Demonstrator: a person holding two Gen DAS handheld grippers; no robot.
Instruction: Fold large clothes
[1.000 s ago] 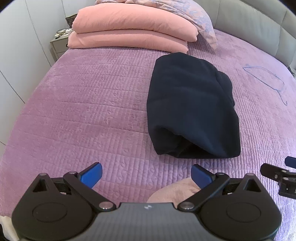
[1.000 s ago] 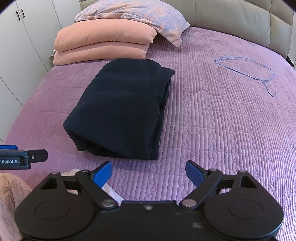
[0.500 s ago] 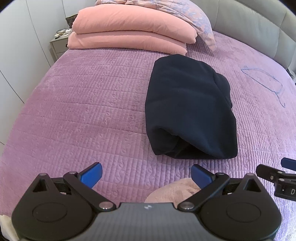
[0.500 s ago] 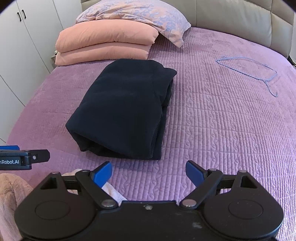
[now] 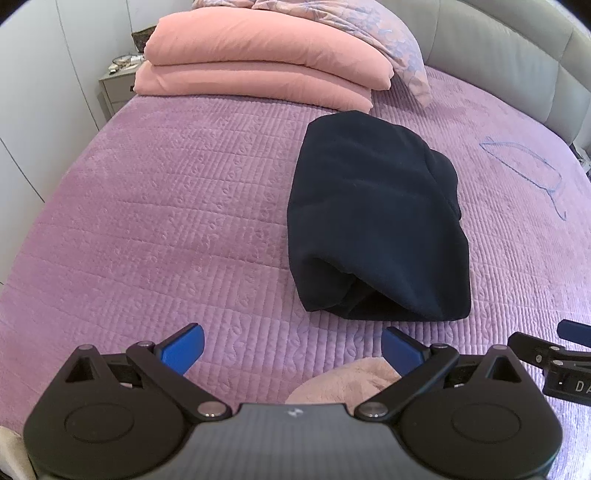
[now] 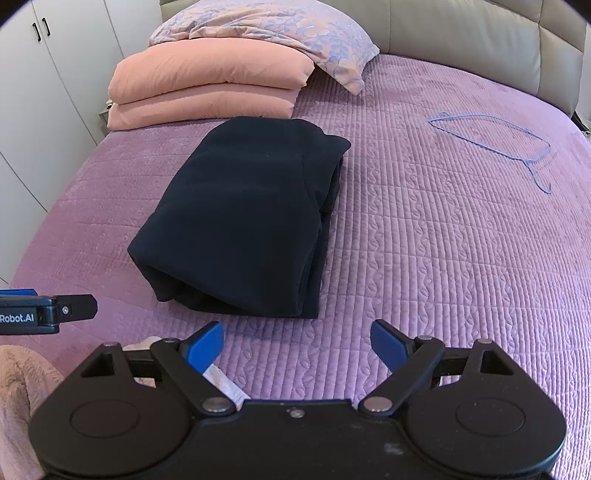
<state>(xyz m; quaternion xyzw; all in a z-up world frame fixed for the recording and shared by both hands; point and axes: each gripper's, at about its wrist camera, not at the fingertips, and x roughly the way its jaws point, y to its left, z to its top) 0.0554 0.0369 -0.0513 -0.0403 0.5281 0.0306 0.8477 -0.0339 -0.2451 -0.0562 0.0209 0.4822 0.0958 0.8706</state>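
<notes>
- Garment (image 5: 376, 225), dark and folded, lies mid-frame on the purple bed (image 5: 166, 206), slightly lower in both views than a second ago.
- Left gripper (image 5: 291, 347) and right gripper (image 6: 297, 345): jaws apart, empty; folding looks finished.

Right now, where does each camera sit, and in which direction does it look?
Left wrist: sits on the left gripper, open and low over the near edge of the purple bedspread; it looks toward the headboard, with the folded dark garment right of centre. The right gripper shows at its right edge.
Right wrist: sits on the right gripper, open; same direction, garment left of centre. The left gripper shows at its left edge.
Both share: garment, peach duvet stack, patterned pillow, blue wire hanger.
</notes>
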